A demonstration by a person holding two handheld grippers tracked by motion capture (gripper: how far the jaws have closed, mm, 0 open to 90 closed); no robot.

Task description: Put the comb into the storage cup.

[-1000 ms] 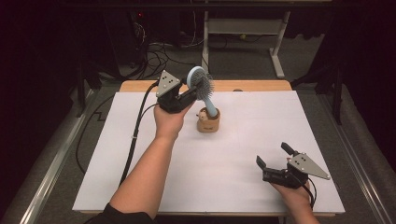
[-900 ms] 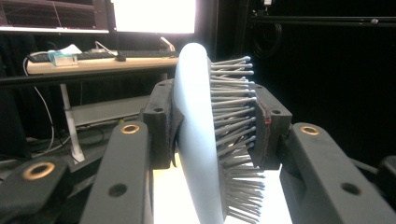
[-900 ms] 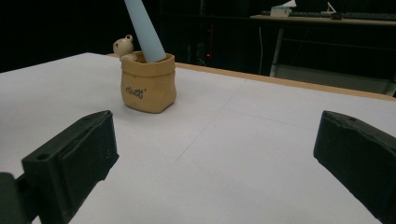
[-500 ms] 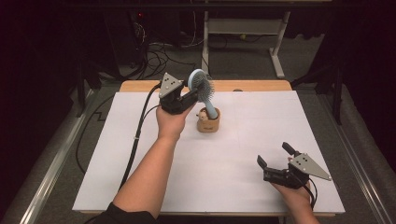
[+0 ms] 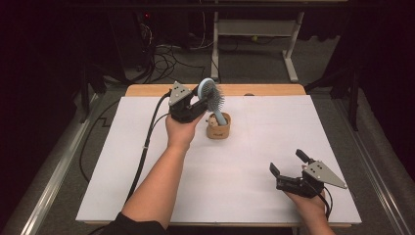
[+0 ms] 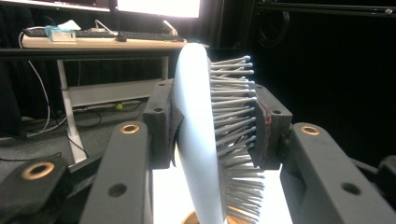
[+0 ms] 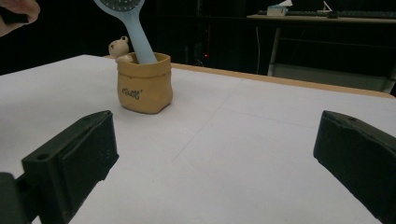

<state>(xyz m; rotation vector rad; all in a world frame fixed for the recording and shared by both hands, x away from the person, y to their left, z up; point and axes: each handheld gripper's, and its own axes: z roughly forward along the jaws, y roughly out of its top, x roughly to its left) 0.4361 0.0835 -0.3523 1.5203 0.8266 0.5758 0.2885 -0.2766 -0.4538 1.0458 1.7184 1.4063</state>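
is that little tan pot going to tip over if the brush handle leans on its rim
Probably at risk: the tan pot is small and looks light, and the blue brush towers above it, so the load sits high. Its base looks flat and squat, which helps a little. The left tool grips the brush head, so a sideways pull could lever the pot over or slide it on the white sheet.

A small pot [image 5: 218, 130] stands on the table [image 5: 254, 147], toward its far edge and a little left of the middle. A hairbrush [image 5: 212, 98] stands in the pot handle down, its head above the rim and leaning left; a little bear figure [image 7: 119, 48] sits at the pot's far rim, just beside the handle. The left gripper [image 5: 198, 104] is at the brush head, left of the pot. The right gripper [image 5: 288, 169] is near the table's near right corner, well apart from the pot.
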